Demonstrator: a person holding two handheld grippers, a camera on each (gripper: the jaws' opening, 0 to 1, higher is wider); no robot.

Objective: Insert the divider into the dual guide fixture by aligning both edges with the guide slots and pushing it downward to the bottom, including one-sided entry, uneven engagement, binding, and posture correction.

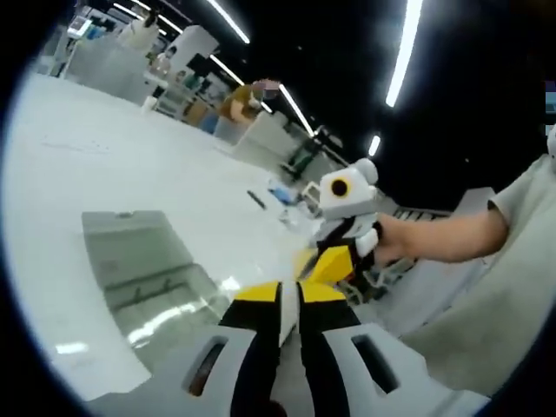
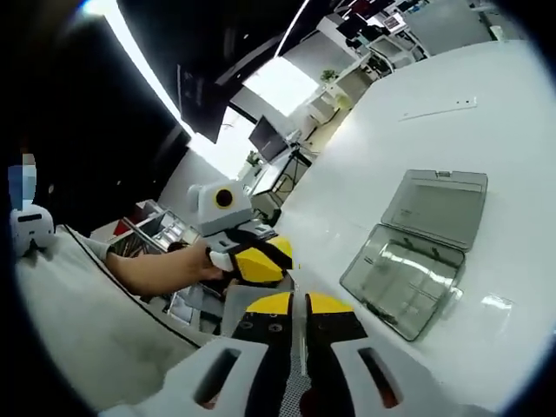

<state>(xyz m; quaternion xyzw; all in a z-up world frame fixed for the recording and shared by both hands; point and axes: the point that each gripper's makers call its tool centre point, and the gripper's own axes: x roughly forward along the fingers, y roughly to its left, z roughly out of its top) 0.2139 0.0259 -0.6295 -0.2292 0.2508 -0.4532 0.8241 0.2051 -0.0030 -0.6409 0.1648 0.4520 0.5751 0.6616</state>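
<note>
A clear plastic case [image 1: 161,300] lies open on the white table [image 1: 78,165], left of my left gripper [image 1: 291,294]. The left gripper's yellow-tipped jaws stand together, shut, with only a thin pale slit between them. In the right gripper view the same case [image 2: 404,278] lies to the right, its lid [image 2: 439,204] folded back flat and low ribs showing in the base. My right gripper [image 2: 294,304] is shut too, above the table's near edge. Each gripper sees the other: the right gripper [image 1: 328,261] held by a hand, the left gripper [image 2: 256,261] likewise. I cannot make out a divider.
A person's forearm [image 1: 443,234] and grey sleeve [image 1: 512,261] fill the right of the left gripper view. A dark pen-like object [image 1: 255,199] and a small bluish item [image 1: 282,193] lie far on the table. A thin strip [image 2: 439,109] lies beyond the case. Office desks stand behind.
</note>
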